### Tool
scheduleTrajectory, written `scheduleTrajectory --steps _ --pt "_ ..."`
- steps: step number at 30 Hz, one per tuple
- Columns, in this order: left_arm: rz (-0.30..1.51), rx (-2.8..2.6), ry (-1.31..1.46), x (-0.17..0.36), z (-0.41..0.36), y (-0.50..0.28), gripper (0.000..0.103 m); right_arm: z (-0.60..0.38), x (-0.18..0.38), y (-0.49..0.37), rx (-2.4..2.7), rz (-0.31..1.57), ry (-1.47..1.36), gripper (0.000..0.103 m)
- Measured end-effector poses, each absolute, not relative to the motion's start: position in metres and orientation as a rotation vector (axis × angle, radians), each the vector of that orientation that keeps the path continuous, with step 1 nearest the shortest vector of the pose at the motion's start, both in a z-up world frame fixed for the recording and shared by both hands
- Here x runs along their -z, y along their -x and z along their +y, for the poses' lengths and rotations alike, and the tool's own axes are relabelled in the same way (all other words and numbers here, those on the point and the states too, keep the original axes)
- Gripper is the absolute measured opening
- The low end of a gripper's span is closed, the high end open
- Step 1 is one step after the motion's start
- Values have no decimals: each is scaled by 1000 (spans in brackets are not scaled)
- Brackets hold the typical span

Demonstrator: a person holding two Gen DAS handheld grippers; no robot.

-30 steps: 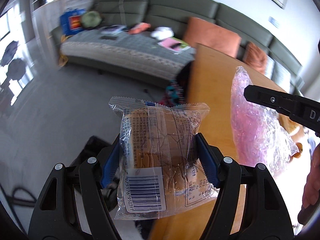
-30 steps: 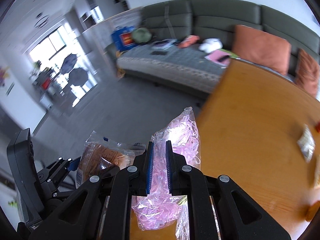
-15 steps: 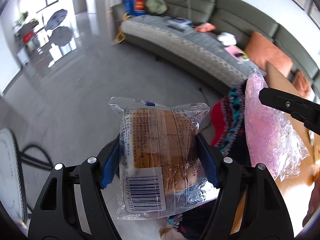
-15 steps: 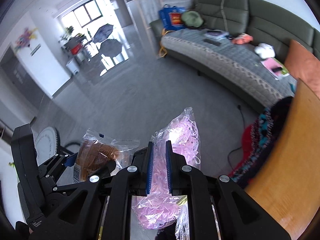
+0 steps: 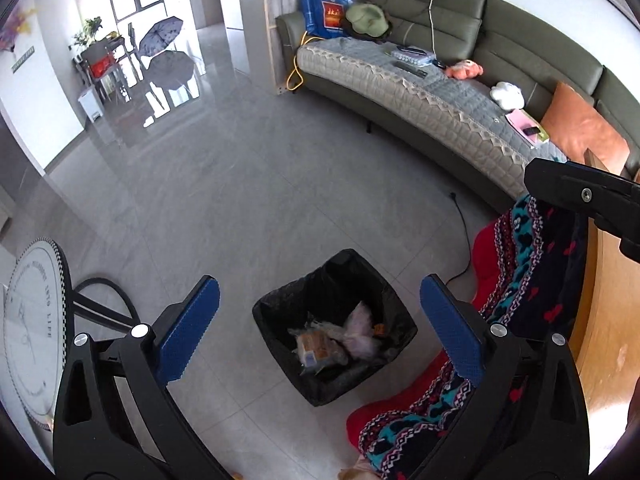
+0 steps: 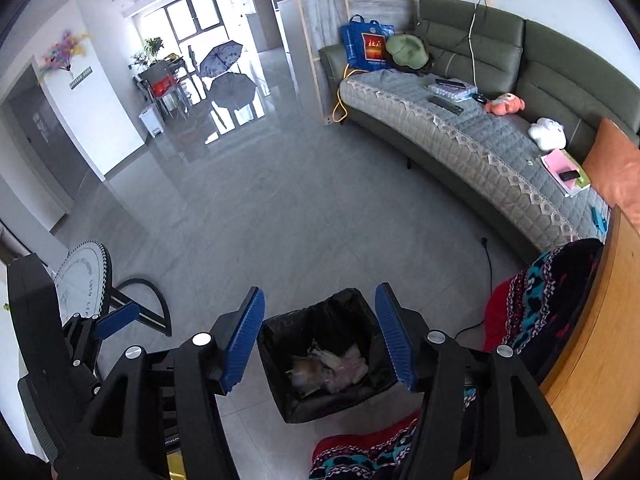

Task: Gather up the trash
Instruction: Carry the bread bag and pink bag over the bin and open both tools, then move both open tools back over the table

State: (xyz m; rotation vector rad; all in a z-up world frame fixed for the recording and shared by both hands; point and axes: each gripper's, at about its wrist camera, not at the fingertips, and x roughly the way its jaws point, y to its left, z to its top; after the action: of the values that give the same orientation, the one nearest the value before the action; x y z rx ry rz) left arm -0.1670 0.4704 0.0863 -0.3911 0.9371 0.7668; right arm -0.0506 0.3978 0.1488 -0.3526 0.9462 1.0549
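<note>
The trash lies down in the bin (image 5: 335, 330): a wrapped bread pack (image 5: 316, 350) and a crumpled pink bag (image 5: 360, 330) sit side by side at the bottom, on the black liner. The bin stands on the gray floor (image 5: 240, 200), right under our two claws, so things let go from above can fall straight in.

Our left claw (image 5: 320, 330) hangs above the bin with its blue pads wide apart and nothing between them. Our right claw (image 6: 320, 338) hangs above it too, also spread wide and holding nothing.

Just beside the bin a red patterned blanket (image 5: 520, 272) drapes down from the edge of the wooden worktop (image 5: 604, 300). Farther off, a long green sofa (image 5: 460, 80) runs along the wall. We think more trash may wait on the worktop, so we should go back there next.
</note>
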Motion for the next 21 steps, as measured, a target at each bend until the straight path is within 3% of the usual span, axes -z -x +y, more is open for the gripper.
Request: scheduleTrajectory --steps 21 --pt "898 -567 263 -118 381 98 97 278 -181 9 -896 910 200 59"
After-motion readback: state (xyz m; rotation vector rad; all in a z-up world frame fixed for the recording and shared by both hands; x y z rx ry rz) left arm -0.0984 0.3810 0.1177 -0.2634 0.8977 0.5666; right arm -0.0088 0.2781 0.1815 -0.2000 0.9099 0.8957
